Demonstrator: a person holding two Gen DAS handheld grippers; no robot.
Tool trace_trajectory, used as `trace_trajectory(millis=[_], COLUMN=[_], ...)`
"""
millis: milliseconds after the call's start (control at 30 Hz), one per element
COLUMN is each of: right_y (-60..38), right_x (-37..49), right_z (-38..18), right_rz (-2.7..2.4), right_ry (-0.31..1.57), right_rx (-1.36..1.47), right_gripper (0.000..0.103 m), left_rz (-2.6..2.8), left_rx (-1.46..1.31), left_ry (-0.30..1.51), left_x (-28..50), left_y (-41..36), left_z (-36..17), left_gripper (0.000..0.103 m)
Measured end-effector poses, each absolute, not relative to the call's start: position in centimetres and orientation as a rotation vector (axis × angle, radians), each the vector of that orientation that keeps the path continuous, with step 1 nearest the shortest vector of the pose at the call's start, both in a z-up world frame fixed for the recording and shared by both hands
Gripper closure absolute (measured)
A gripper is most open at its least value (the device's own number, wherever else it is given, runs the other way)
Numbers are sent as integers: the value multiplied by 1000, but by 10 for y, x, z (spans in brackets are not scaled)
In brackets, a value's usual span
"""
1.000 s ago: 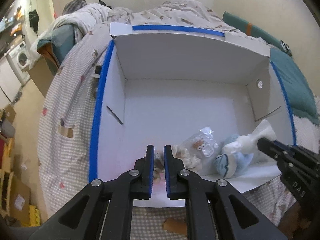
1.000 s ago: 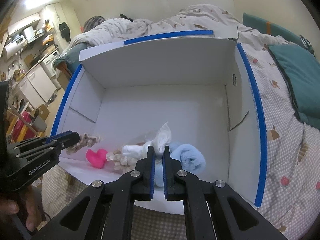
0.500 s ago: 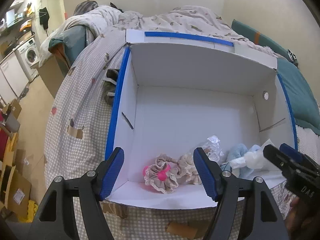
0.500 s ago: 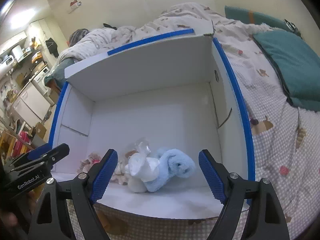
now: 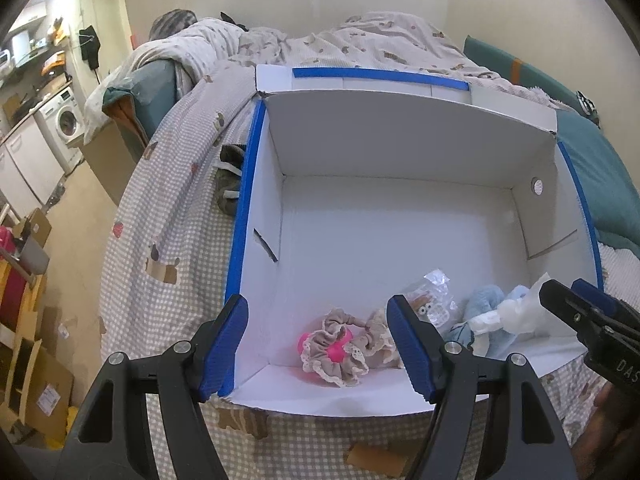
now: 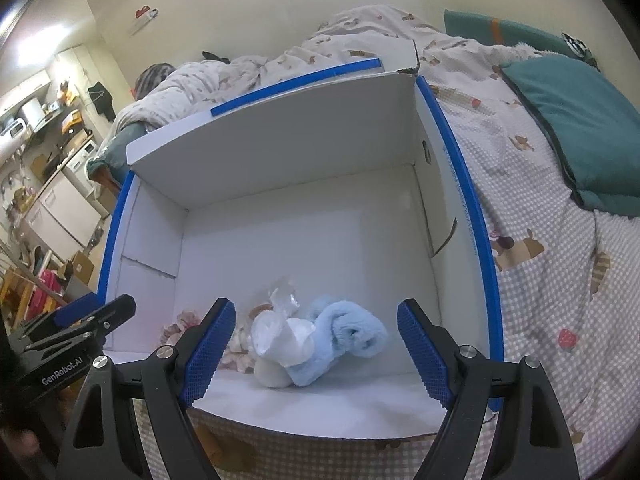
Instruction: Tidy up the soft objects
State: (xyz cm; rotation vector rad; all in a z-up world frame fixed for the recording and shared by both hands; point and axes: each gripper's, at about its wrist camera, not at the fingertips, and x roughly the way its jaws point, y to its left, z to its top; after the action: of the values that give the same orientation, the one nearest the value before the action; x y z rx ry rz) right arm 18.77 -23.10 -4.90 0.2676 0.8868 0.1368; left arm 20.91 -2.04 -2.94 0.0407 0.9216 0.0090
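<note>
A white cardboard box with blue-taped rims (image 5: 244, 184) (image 6: 460, 184) stands open on the bed. Near its front wall lie a beige lace scrunchie with a pink heart (image 5: 334, 346), a clear bag with a small toy (image 5: 430, 300), and a blue and white plush (image 5: 486, 314) (image 6: 320, 340). My left gripper (image 5: 320, 344) is open and empty above the front edge, over the scrunchie. My right gripper (image 6: 316, 354) is open and empty above the plush; it also shows at the right of the left wrist view (image 5: 576, 304).
The bed has a checked cover (image 5: 168, 240) and rumpled duvet (image 5: 320, 40). A teal pillow (image 6: 576, 128) lies right of the box. A grey sock-like item (image 5: 228, 188) lies left of the box. Cardboard boxes and a washing machine (image 5: 66, 128) stand on the floor at left.
Both grippers were shut on soft items inside the box a second ago. They opened, dropped the scrunchie and the plush, and have pulled back and up.
</note>
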Motion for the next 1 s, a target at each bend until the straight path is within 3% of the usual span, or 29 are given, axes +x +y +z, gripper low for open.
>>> trace_trajectory(millis=[1000], right_y=[-215], right_x=[119], right_z=[-40], right_rz=[139], right_ry=[876], right_rx=[233], right_gripper=[15], left_rz=[47], left_rx=[-41], left_ry=[922], left_x=[134], left_y=[20], left_z=[-14], left_gripper=[34])
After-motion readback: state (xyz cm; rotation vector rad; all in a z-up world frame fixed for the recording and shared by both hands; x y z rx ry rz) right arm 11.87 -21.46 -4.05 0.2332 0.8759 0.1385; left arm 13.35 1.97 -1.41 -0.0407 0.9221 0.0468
